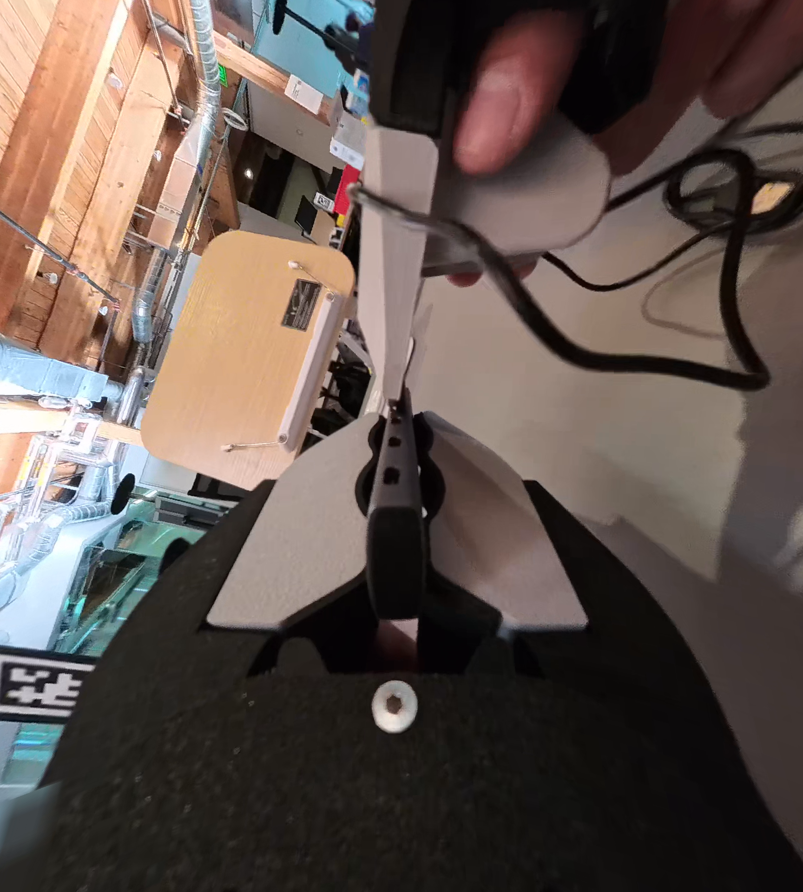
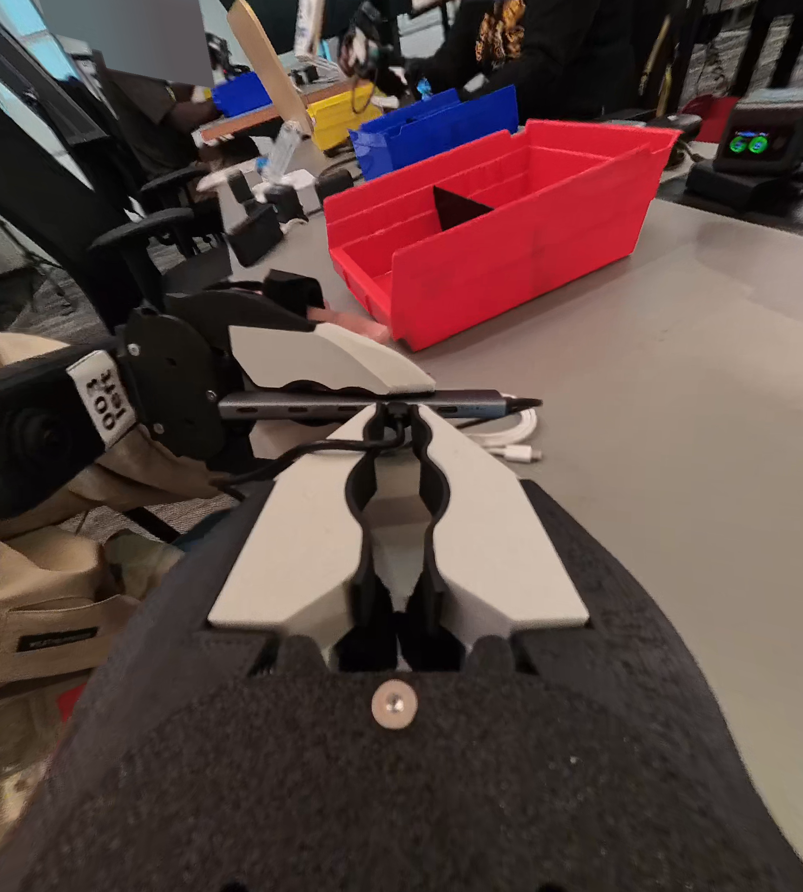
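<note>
- Holding the grey hub level above the table, the left gripper had its fingers closed flat on the hub's middle, so the row of ports faced the other tool.
- The right gripper had its fingers nearly closed on a small black plug pressed against the hub's side; a black cable ran from it toward the left.
- In the left wrist view, the hub was slim and dark grey, with small port openings, clamped edge-on between the left gripper fingers.
- The hub's own lead went out on the right, above a coiled white cable.
- A red bin stood well apart behind, and a blue bin farther back.
</note>
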Motion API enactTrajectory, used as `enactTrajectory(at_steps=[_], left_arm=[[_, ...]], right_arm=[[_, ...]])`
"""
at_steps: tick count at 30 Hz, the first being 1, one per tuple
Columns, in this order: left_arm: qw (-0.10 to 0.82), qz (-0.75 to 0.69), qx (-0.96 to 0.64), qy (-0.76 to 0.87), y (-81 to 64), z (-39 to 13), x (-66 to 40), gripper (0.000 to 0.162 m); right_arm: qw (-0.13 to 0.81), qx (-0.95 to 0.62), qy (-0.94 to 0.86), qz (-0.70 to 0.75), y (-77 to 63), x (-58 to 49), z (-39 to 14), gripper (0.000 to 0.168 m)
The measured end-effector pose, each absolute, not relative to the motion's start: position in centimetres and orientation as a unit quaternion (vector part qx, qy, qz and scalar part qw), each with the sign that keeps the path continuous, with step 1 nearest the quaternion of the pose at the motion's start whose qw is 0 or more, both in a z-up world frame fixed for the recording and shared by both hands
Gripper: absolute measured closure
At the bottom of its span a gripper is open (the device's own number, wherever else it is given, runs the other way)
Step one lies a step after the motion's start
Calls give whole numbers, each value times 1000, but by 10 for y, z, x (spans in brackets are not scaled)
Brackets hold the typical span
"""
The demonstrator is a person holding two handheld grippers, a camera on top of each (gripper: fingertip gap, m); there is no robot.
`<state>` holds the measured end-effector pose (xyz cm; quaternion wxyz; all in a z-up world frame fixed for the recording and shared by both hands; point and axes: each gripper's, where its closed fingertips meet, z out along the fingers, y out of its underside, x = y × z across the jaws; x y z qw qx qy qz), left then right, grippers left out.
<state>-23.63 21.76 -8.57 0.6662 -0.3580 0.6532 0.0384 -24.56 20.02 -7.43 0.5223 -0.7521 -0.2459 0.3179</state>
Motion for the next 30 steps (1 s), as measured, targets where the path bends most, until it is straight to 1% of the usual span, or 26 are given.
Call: enactTrajectory(at_steps=[1, 2, 3, 4, 5, 7, 9, 11, 14, 16, 18, 22, 25, 27, 30], left_arm=[[676, 21, -363, 642, 216, -77, -240, 151], [687, 13, -379, 620, 219, -65, -249, 151], [697, 13, -400, 595, 223, -53, -262, 151], [713, 12, -414, 565, 227, -38, -278, 151], [728, 1, -428, 537, 229, -25, -295, 151], [740, -24, -461, 489, 233, -8, -328, 151], [738, -29, -493, 460, 237, -10, -355, 151], [729, -28, -517, 449, 240, -22, -372, 151], [715, -23, -546, 436, 245, -37, -382, 151], [713, -5, -549, 437, 249, -41, -384, 151], [710, 1, -551, 439, 250, -44, -384, 151], [704, 19, -544, 456, 249, -49, -384, 151], [702, 21, -549, 453, 251, -51, -387, 151], [703, 16, -555, 445, 253, -50, -390, 151], [705, 13, -561, 433, 257, -47, -396, 151]], right_arm=[[524, -741, -253, 334, 198, -249, -67, 158], [526, -731, -265, 343, 194, -250, -60, 152], [534, -724, -275, 339, 193, -247, -54, 140], [540, -719, -285, 331, 192, -242, -49, 135], [549, -714, -289, 324, 193, -234, -46, 133], [562, -714, -267, 321, 200, -217, -43, 133], [550, -734, -249, 312, 212, -207, -57, 133], [523, -761, -266, 277, 224, -206, -84, 133], [456, -804, -305, 230, 243, -216, -126, 131], [416, -829, -289, 236, 256, -231, -140, 132], [393, -841, -286, 240, 267, -251, -145, 132], [361, -865, -307, 163, 275, -266, -169, 132], [385, -833, -337, 210, 262, -300, -160, 133], [406, -798, -393, 208, 257, -321, -150, 135], [376, -809, -409, 190, 267, -337, -159, 135]])
